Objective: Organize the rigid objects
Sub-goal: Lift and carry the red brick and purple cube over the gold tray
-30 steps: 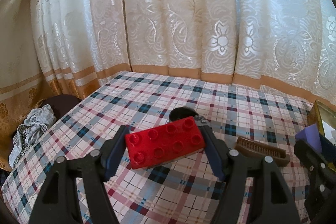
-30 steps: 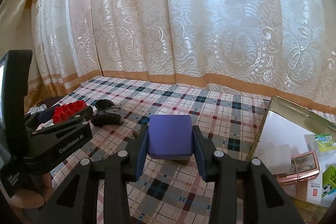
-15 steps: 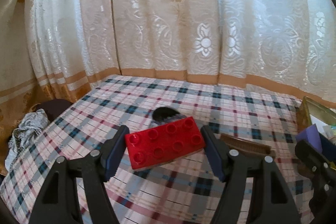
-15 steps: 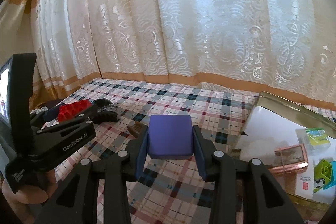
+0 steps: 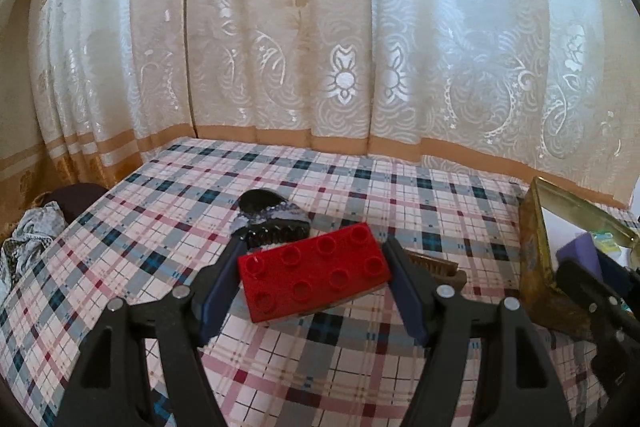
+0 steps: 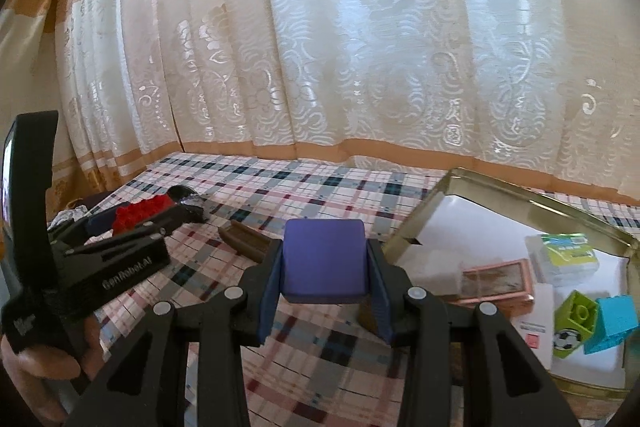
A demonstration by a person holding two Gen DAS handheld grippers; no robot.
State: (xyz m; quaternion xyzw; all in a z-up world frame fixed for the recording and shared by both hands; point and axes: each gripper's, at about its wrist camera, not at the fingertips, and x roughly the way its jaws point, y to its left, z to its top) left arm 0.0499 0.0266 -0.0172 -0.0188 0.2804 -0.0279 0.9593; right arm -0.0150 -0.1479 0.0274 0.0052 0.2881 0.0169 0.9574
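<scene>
Red plastic fills the left tongs [image 5: 314, 281]: a studded building brick [image 5: 314, 277] clamped by its short ends and carried clear above the plaid counter [image 5: 340, 367]. The right tongs [image 6: 325, 287] pinch a smooth purple block [image 6: 325, 261] between narrow jaws, also lifted. Beyond them a black brush [image 5: 272, 217] and a brown wooden brush [image 6: 244, 239] lie near the counter's middle, not yet collected. At the counter's right edge stands an open gold tin [image 6: 416, 215] already holding a green cube [image 6: 574, 323], a blue cube [image 6: 614, 323] and a pink-framed piece [image 6: 496, 281]. This looks like the carrying step; next, each load needs bringing over the tin's rim and releasing onto bare floor inside, clear of the cubes.
</scene>
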